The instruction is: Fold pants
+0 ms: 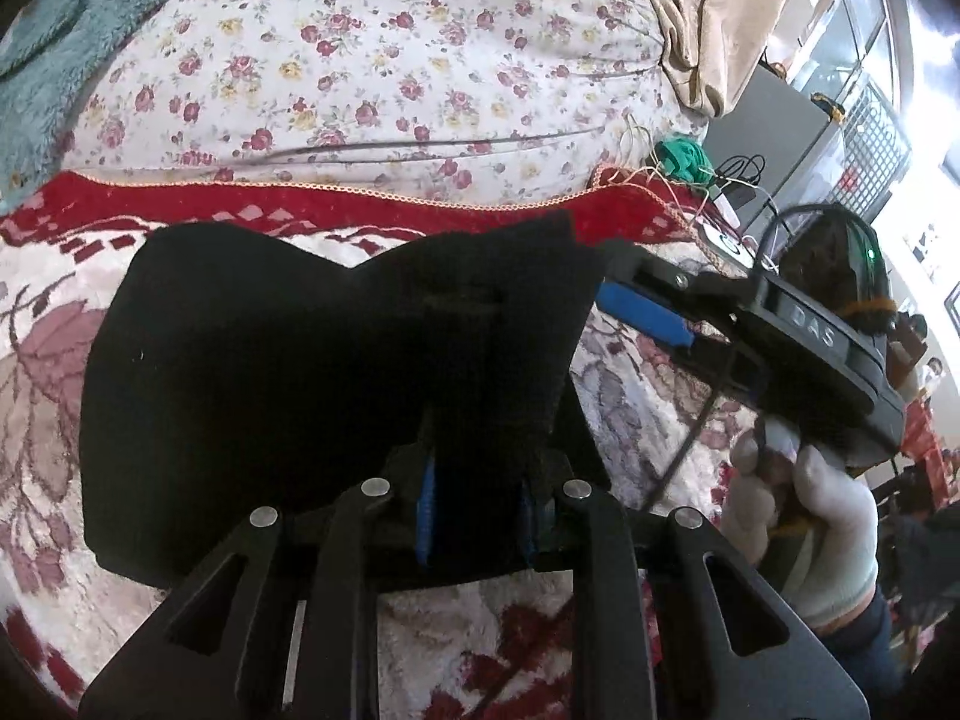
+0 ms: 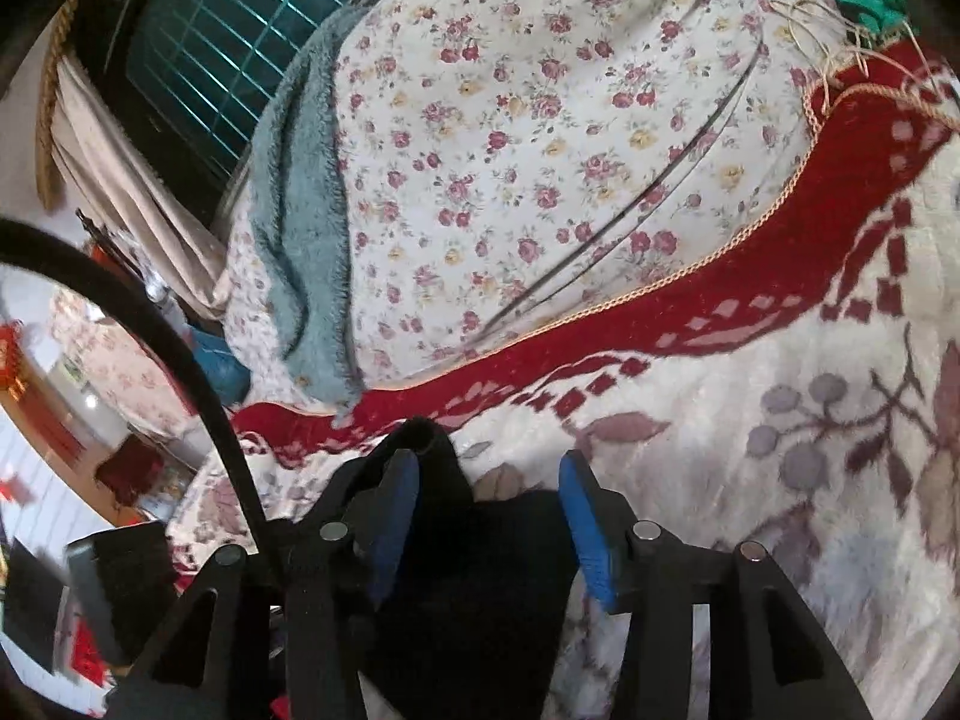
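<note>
The black pants (image 1: 312, 372) hang as a folded dark panel above the patterned blanket (image 1: 54, 396). My left gripper (image 1: 474, 492) has its blue pads closed on the lower edge of the pants, which hide the fingertips. My right gripper (image 1: 636, 306) reaches in from the right, held by a white-gloved hand (image 1: 804, 516), at the pants' right edge. In the right wrist view the right gripper (image 2: 489, 474) stands open, and black pants cloth (image 2: 474, 570) lies between its blue pads (image 2: 585, 522), draped over the left one.
A floral sheet (image 1: 384, 60) covers the bed beyond the blanket's red border (image 1: 336, 204). A teal fleece (image 2: 300, 228) lies at the left. A green cloth and cords (image 1: 684, 159) sit at the bed's right edge, with a grey box (image 1: 774, 138) beyond.
</note>
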`<state>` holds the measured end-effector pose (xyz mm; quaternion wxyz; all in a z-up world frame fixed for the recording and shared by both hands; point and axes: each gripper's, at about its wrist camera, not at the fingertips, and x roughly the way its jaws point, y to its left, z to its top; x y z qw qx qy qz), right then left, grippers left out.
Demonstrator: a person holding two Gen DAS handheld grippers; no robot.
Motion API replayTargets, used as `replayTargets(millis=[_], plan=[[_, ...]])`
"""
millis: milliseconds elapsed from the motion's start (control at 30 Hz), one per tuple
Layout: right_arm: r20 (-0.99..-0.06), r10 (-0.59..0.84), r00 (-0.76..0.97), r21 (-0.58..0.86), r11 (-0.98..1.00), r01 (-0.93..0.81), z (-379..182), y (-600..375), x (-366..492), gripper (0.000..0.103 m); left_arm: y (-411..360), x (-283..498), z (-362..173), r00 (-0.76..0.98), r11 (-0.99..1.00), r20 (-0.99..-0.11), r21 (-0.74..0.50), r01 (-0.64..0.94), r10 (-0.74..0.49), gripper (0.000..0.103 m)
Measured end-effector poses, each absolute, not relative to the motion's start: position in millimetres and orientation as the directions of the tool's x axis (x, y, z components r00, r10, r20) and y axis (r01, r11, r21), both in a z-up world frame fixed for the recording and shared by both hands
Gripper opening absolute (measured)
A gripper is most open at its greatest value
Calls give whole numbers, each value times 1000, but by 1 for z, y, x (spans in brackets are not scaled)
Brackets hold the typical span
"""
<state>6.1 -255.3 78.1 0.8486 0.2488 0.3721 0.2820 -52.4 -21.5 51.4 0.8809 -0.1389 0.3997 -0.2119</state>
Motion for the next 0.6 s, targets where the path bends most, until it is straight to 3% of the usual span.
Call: replayTargets(millis=[600], plan=[[-500,696,515,646,696,-313,85,-229,-23,50,-29,-54,50,601,899,-670,-361,250,-436,20]])
